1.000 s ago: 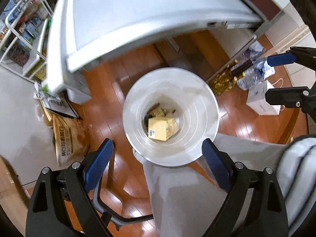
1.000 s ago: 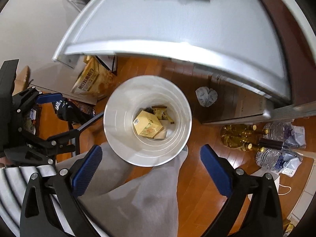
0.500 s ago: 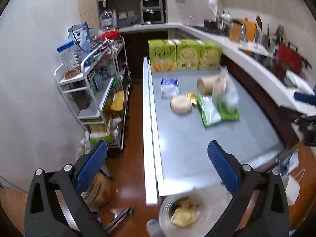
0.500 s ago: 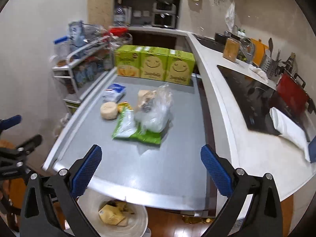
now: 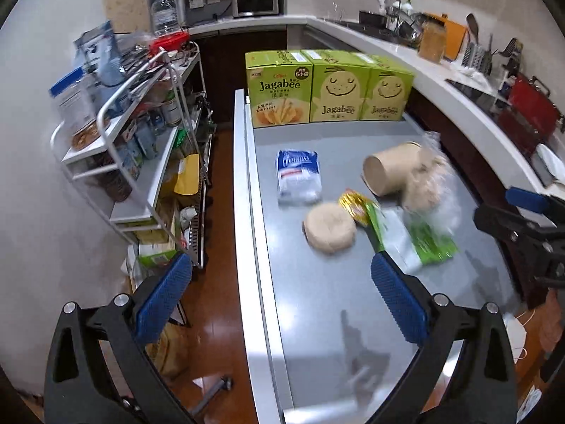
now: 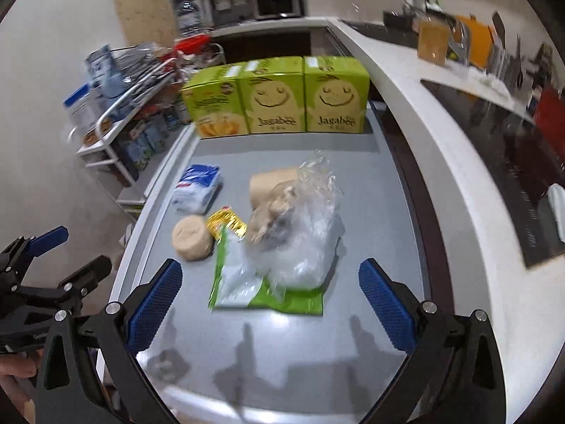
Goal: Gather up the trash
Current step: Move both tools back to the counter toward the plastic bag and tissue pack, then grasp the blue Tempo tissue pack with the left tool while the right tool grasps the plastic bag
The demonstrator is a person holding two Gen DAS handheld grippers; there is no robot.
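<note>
from my seat, starting at the far left, a white wire rack [image 5: 141,162] crammed with packets and bottles stands on the wooden floor beside the grey table [image 5: 317,318]. my left gripper [image 5: 282,300] hangs over the table's near left edge with its tongs spread wide and nothing between the blue pads; one pad sits over the floor, the other over the tabletop. the trash lies ahead of those tongs, toward the middle of the table, none of it touching them. moving right across it: a blue and white packet [image 5: 298,176], then a round beige disc [image 5: 330,227], with a small yellow wrapper [image 5: 355,205] just beside it. next comes a flat green and white bag [image 6: 247,282], and on top of its far part a crumpled clear plastic bag [image 6: 303,233] leaning against a brown paper cup [image 6: 272,183] lying on its side. my right gripper [image 6: 270,304] has its tongs wide apart too, empty, and the green bag lies ahead of the gap between them, closer than anything else. at the far end of the table three green jagabee boxes [image 6: 275,97] stand in a row. further right a white counter [image 6: 441,134] runs along the table, with kitchen things blurred at its far end.
</note>
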